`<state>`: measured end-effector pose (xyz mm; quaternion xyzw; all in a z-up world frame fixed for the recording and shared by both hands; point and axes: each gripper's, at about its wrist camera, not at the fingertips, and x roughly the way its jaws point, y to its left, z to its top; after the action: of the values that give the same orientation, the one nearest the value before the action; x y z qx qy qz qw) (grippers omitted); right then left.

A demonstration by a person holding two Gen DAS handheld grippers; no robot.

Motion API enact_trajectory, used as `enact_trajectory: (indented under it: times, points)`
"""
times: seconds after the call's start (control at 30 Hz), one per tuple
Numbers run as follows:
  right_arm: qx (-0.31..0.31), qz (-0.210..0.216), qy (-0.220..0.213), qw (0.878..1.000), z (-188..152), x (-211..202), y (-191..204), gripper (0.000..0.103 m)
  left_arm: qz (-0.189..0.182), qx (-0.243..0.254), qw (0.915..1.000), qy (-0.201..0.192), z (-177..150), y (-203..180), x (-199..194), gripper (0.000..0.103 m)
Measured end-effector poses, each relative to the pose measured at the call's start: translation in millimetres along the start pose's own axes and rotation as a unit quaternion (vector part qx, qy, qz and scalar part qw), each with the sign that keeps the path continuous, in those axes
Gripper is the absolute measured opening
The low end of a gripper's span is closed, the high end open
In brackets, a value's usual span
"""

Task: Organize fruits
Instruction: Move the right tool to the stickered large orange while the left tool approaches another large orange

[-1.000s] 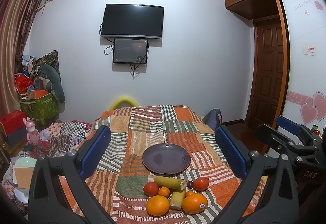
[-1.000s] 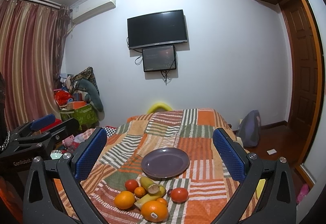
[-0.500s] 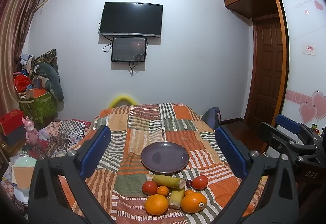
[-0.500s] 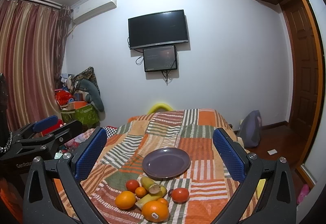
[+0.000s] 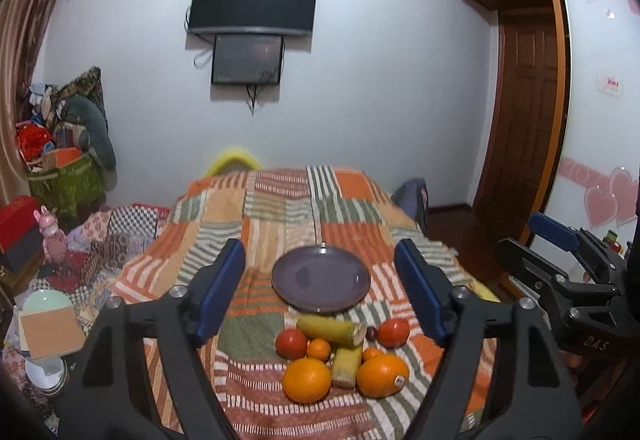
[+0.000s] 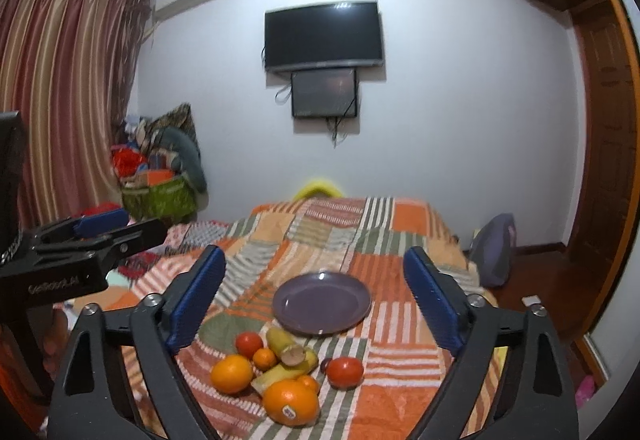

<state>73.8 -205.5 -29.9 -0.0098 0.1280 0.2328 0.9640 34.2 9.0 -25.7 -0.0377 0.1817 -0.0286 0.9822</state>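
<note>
Hiding behind bananas (image 5: 326, 328), a small dark fruit (image 5: 371, 333).

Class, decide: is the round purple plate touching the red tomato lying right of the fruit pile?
Apart. The right wrist view shows striped quilt between the round purple plate and the red tomato.

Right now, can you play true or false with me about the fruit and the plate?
1. The purple plate has no fruit on it. True.
2. The left gripper is squeezing an orange. False: it is open and holds nothing.
3. The orange with a sticker lies on the patchwork blanket. True.
4. The right gripper holds a tomato. False: it is open and empty; the tomato lies on the blanket.
</note>
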Motion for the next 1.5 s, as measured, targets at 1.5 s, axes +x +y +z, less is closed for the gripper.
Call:
enact_trajectory:
  times: [1.5]
  points:
    - [0.060, 0.111, 0.339, 0.932, -132, 120, -12, 0.063, -0.047, 0.051, 0.9375, 0.341, -130, 22, 154, 0.066]
